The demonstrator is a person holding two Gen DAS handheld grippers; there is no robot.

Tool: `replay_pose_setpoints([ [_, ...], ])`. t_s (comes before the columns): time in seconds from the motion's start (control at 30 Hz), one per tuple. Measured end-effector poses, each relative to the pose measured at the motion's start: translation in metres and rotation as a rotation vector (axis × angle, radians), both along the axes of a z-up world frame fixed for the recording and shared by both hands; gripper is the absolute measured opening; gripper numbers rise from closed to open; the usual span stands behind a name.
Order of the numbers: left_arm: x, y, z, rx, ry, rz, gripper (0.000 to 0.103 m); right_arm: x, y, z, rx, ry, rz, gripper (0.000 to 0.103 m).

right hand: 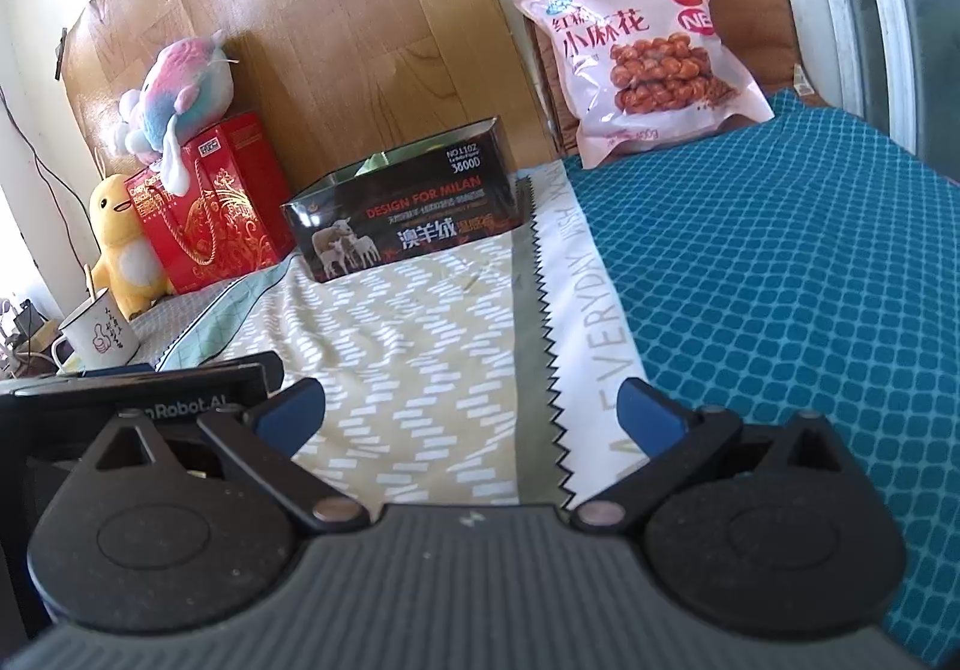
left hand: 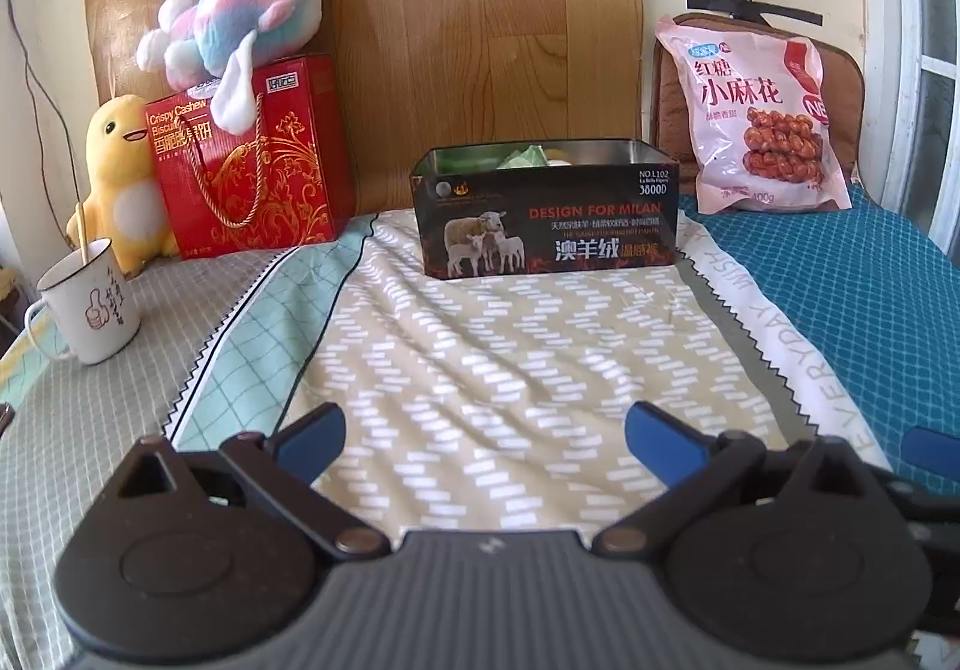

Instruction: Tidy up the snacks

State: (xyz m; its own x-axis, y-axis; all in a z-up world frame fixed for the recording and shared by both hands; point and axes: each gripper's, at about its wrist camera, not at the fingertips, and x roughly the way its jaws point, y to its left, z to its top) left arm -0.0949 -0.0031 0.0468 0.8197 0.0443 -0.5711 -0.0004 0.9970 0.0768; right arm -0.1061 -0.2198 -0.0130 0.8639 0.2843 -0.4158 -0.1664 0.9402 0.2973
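With both the left gripper (left hand: 485, 433) and right gripper (right hand: 471, 409) spread and empty, the pink twisted-dough snack bag (right hand: 636, 51), propped at upper right, is best pinched by its edge and lowered into the open black rectangular tin (left hand: 546, 208) at frame centre.

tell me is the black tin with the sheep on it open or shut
Open. The black tin has no lid on; its bare metal inner wall shows, and green packets poke above the rim.
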Motion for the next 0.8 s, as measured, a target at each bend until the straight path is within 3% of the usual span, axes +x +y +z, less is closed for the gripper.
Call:
replay_pose_setpoints([
  [0.17,-0.013,-0.002,0.001,0.004,-0.093,0.003,0.103,-0.002,-0.003,0.000,0.011,-0.004,-0.008,0.103],
  [0.8,0.000,-0.001,-0.019,-0.004,0.119,0.030,0.103,-0.002,-0.002,-0.005,0.004,0.024,-0.014,0.103],
])
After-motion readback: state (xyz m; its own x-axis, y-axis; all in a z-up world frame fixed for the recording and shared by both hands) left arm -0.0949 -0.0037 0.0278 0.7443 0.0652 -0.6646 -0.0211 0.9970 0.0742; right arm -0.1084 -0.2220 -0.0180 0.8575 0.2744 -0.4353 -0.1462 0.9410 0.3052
